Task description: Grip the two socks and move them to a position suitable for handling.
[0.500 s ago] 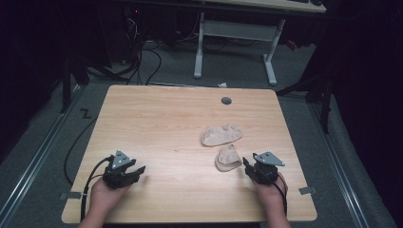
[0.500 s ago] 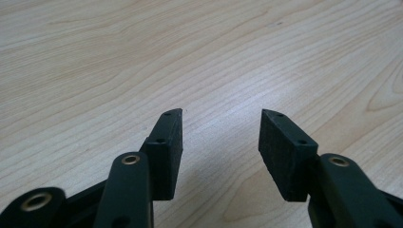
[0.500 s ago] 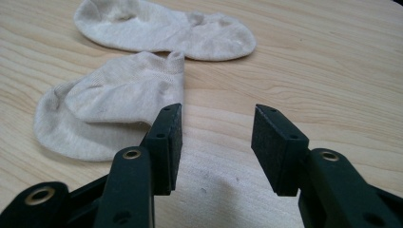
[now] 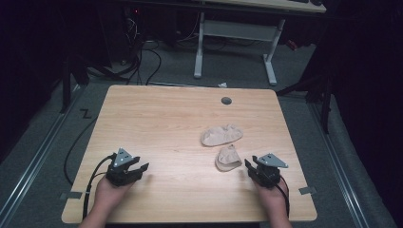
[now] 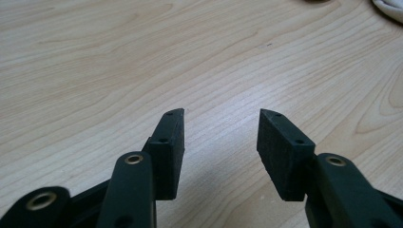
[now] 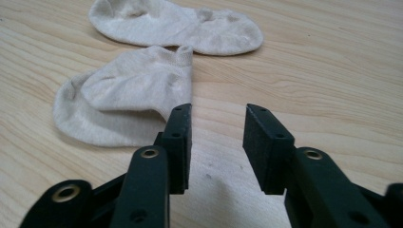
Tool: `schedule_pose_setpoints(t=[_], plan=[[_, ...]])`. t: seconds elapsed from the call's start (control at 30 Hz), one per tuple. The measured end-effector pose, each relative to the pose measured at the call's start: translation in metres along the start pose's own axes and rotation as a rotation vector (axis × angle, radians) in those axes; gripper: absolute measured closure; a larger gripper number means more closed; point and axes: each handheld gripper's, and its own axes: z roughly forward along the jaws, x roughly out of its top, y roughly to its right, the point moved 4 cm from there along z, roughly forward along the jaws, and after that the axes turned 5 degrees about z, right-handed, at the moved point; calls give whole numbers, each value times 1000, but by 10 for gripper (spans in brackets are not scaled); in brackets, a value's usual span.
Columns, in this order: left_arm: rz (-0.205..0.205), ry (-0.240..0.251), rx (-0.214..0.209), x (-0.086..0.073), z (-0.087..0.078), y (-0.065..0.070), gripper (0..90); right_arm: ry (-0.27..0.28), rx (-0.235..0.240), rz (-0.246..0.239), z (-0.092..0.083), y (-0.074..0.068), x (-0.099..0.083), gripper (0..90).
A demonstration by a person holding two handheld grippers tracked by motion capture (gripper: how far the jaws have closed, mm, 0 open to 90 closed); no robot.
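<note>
Two beige ankle socks lie right of the table's middle. The far sock [image 4: 221, 135] [image 6: 176, 23] lies flat. The near sock [image 4: 228, 158] [image 6: 123, 104] is bunched, its cuff toward the far one. My right gripper [image 4: 249, 166] [image 6: 216, 109] rests low on the table just right of the near sock, open, with bare wood between its pads. My left gripper [image 4: 141, 168] [image 5: 221, 114] sits at the front left, far from both socks, open over bare wood. The left gripper view catches a sock's edge [image 5: 389, 9] at the top right corner.
The light wooden table [image 4: 157, 118] has a round grey cable hole [image 4: 226, 100] near its far edge. A white desk frame [image 4: 235, 33] and cables on the floor stand beyond the table. The person's hands hold both grippers near the front edge.
</note>
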Motion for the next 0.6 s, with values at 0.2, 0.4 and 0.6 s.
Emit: schedule_pose_setpoints(t=[0.2,0.4,0.6], plan=[[-16,37,-2,1,-10,-3,546,1,13,5,6,-8,7,750],[-22,41,10,0,-12,-5,553,20,21,33,6,-13,18,843],[-23,35,0,-2,-12,-4,543,29,36,-3,9,-16,27,839]])
